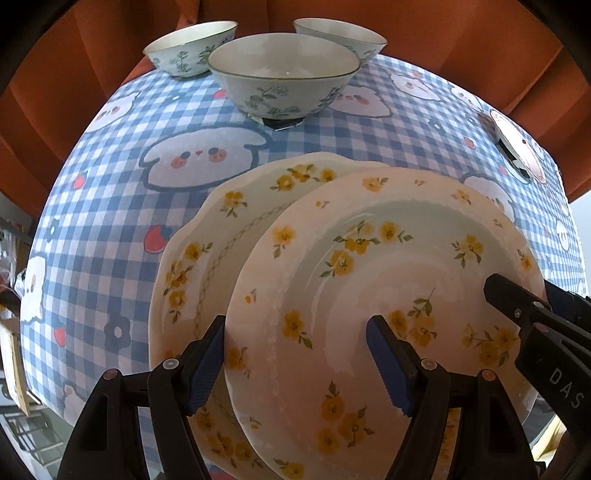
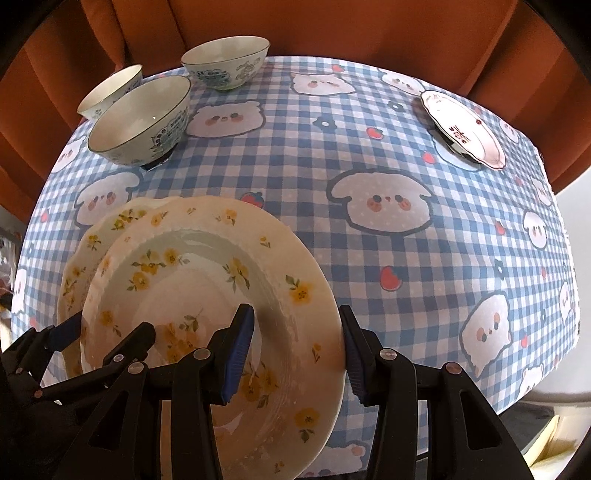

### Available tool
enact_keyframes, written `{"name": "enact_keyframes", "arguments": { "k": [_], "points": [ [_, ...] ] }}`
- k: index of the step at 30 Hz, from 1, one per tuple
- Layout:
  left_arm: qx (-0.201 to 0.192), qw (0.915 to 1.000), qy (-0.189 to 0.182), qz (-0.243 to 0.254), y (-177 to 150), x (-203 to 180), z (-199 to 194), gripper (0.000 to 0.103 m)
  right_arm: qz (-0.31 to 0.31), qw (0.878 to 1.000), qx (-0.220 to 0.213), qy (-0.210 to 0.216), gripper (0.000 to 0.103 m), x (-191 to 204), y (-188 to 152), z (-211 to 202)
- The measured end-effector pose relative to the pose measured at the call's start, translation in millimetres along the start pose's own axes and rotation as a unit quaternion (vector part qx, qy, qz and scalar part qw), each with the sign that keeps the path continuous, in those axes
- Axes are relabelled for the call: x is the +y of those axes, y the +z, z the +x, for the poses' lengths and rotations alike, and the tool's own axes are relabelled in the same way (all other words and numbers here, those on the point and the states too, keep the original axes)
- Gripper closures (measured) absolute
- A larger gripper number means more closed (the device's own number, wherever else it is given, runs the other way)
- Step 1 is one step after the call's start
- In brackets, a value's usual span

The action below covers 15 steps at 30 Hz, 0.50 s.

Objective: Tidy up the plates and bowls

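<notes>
Left tongs [image 1: 295, 362]: jaws set apart, straddling the left rim of the upper plate [image 1: 369, 314]; the outer pad lies at the rim's edge, the inner pad stands over the plate's well. Whether the pads press cannot be told.

Right tongs [image 2: 297, 354]: jaws at a middling gap, straddling the right rim of the same plate, one pad inside the well, one just outside the rim; a firm grip cannot be confirmed.

Upper plate: yellow-flowered, carried between both tongs, offset over the lower plate [image 1: 207, 258] of like pattern, which rests on the checked tablecloth [image 2: 406, 258] directly beneath.

Beyond the tongs, at the far edge of the cloth: three bowls [image 1: 282, 70] clustered together, well apart from the plates.

Far right of the tongs: a small plate [image 2: 465, 129], alone near the cloth's edge.

Behind the table: an orange curtain [image 2: 332, 26].

Step in hand, as judged: the upper plate is being stacked on the lower one. The next move calls for the plate to be centred and both pairs of jaws to be released evenly.
</notes>
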<state>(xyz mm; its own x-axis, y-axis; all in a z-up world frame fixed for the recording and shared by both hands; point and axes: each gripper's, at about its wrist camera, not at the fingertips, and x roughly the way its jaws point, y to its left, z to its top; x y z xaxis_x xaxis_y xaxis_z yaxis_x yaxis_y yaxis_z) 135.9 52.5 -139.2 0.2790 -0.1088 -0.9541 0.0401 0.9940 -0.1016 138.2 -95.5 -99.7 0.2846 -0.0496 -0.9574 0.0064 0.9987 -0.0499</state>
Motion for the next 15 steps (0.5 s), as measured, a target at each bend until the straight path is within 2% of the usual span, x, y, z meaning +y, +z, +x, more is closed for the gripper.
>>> {"name": "enact_keyframes", "arguments": {
  "k": [15],
  "points": [
    [-0.024, 0.9985, 0.049, 0.004, -0.4, -5.3, -0.6, 0.023, -0.02, 1.0, 0.005, 0.011, 0.054, 5.4, -0.4, 8.7]
  ]
}}
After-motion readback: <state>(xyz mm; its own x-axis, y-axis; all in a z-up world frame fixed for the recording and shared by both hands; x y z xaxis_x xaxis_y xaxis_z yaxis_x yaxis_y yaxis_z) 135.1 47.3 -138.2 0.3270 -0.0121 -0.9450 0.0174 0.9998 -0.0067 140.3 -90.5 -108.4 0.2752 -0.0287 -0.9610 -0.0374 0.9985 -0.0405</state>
